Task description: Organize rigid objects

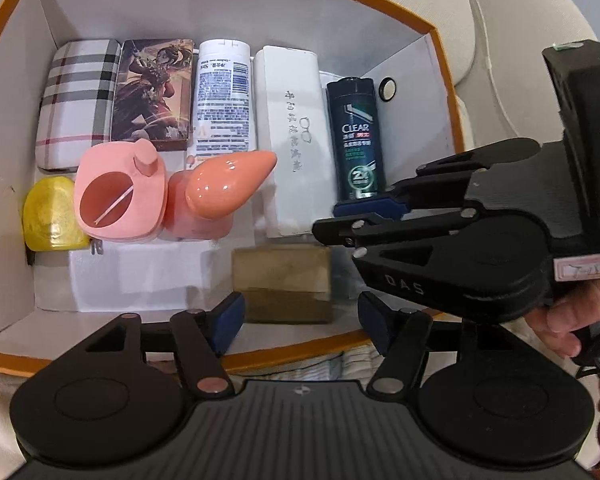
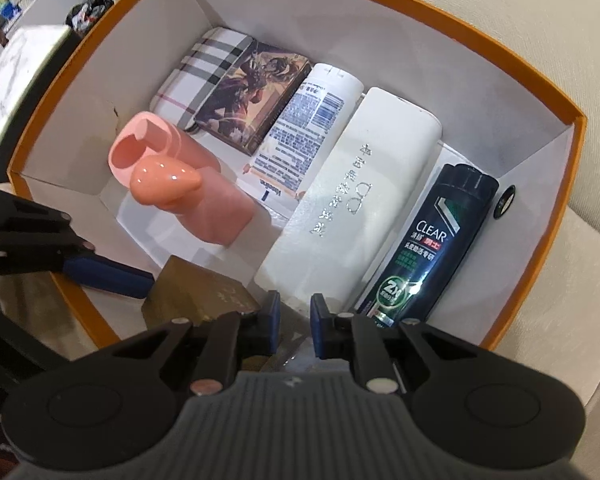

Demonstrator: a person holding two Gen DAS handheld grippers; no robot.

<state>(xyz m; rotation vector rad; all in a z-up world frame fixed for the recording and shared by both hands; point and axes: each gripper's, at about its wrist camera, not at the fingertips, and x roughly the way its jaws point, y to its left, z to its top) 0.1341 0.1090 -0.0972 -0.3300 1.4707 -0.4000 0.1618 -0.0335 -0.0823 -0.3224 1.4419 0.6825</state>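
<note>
An orange-rimmed white box (image 1: 432, 32) holds a row of a plaid case (image 1: 76, 100), a picture tin (image 1: 152, 96), a white tube (image 1: 222, 96), a white glasses case (image 1: 296, 132) and a dark CLEAR bottle (image 1: 358, 140). In front stand a pink container (image 1: 120, 192), a pink teardrop piece (image 1: 228, 184), a yellow object (image 1: 52, 212) and a tan block (image 1: 284, 280). My left gripper (image 1: 300, 324) is open and empty just before the tan block. My right gripper (image 2: 294, 324) hovers over the box's near end between the glasses case (image 2: 352, 204) and the bottle (image 2: 424, 248), its jaws a narrow gap apart, holding nothing.
A white block (image 1: 140, 276) lies on the box floor left of the tan block. A small round black-rimmed thing (image 1: 387, 89) sits at the box's right wall. Cream cushions (image 1: 520, 60) surround the box. The right gripper body (image 1: 460, 232) crosses the box's right side.
</note>
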